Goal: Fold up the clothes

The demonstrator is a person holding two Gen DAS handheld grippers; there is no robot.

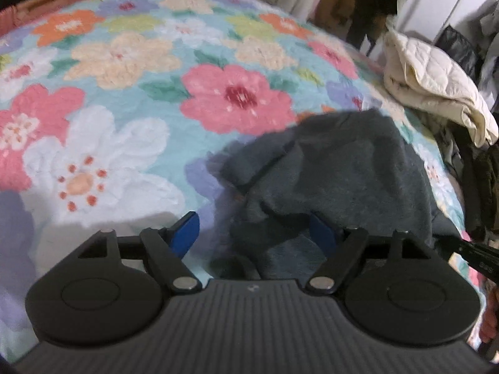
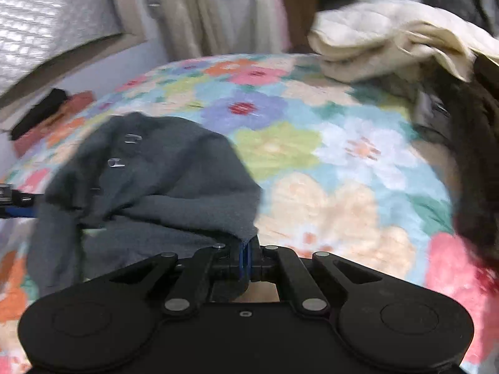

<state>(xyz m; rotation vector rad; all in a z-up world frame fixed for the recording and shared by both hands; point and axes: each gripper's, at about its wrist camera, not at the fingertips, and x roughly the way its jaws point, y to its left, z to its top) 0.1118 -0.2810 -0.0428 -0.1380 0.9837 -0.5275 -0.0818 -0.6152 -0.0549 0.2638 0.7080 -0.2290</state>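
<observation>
Grey cardigan [image 2: 162, 187] crumpled on floral bedspread [image 2: 327, 162], right gripper [image 2: 246, 257] clenched on cardigan's near edge, left gripper [image 1: 254, 233] spread wide over cardigan, cream quilt [image 1: 430, 84] beyond cardigan.

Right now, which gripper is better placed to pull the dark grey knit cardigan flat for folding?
Right. The right gripper is already shut on the dark grey knit cardigan's edge. The left gripper is open, with fabric draped over one blue finger, gripping nothing.
</observation>
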